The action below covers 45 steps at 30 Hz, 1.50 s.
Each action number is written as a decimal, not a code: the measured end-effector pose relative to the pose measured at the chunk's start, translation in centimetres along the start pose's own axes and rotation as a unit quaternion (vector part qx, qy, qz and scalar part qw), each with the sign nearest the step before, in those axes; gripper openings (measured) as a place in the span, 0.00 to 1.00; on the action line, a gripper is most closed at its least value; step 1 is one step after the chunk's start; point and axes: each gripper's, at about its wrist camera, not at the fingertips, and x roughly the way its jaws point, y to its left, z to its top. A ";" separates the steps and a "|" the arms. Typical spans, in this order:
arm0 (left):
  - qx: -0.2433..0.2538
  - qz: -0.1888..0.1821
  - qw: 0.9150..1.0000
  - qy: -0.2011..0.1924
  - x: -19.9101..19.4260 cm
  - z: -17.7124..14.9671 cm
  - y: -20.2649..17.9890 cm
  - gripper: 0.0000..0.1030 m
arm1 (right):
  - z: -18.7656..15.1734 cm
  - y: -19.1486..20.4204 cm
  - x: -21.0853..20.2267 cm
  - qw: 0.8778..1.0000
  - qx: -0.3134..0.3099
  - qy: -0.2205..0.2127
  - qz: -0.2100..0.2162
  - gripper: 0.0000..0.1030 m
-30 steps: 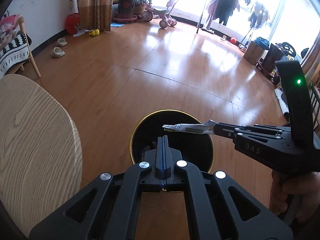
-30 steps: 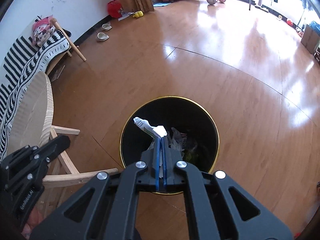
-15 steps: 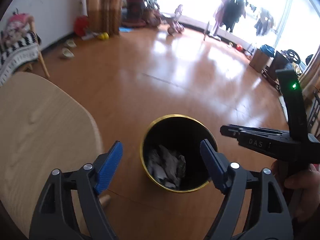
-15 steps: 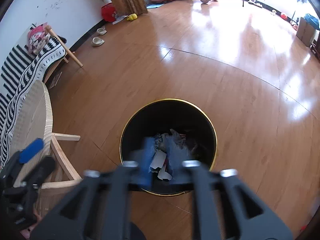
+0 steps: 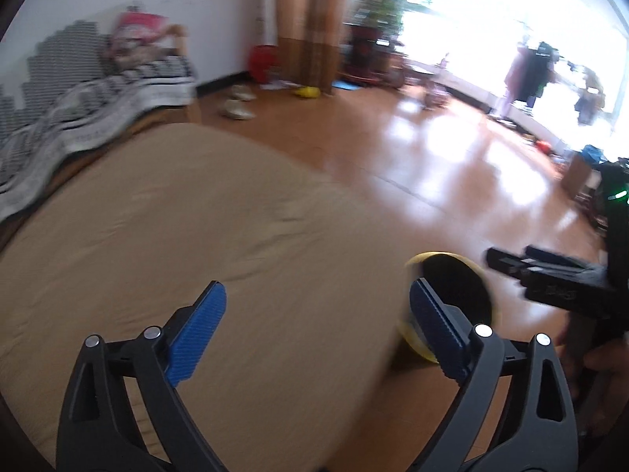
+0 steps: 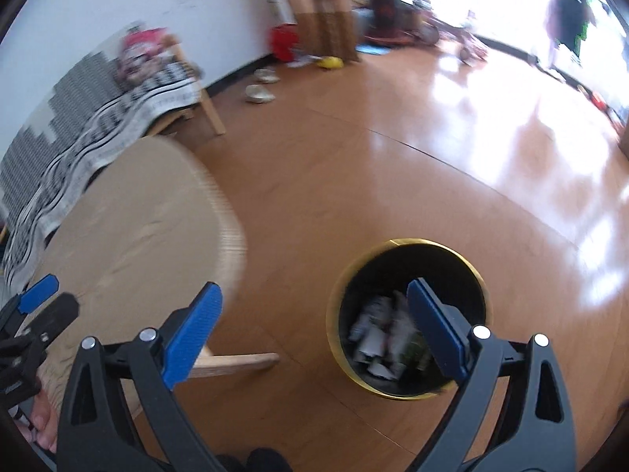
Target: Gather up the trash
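A black bin with a gold rim (image 6: pixel 409 241) stands on the wooden floor, holding crumpled white paper trash (image 6: pixel 377 330). My right gripper (image 6: pixel 314 303) hovers above and left of it; its jaws are opening wide with nothing between them. My left gripper (image 5: pixel 320 314) hangs over the round wooden table top (image 5: pixel 196 228); its jaws are also opening and hold nothing. In the left wrist view the bin (image 5: pixel 440 255) peeks past the table's edge at the right, partly behind one blue pad, and the right gripper (image 5: pixel 550 281) reaches in from the right. The left gripper (image 6: pixel 35 303) shows at the left edge.
A black-and-white striped blanket (image 6: pixel 98 129) covers a wooden seat by the wall. Pale slippers (image 6: pixel 259 92), a red container (image 6: pixel 283 41) and a curtain (image 6: pixel 326 8) lie beyond. A table leg (image 6: pixel 236 362) juts out toward the bin. Glossy floor (image 6: pixel 452 157) stretches to the bright window.
Both grippers went from shut to wide open. The white scrap left the right gripper and lies in the bin. Both views swung left and rose; the left gripper is over the table.
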 end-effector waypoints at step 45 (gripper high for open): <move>-0.323 0.317 0.891 -0.011 -21.1 -21.1 37.4 0.90 | -12.5 49.4 -0.9 0.913 -0.358 0.019 0.193 0.89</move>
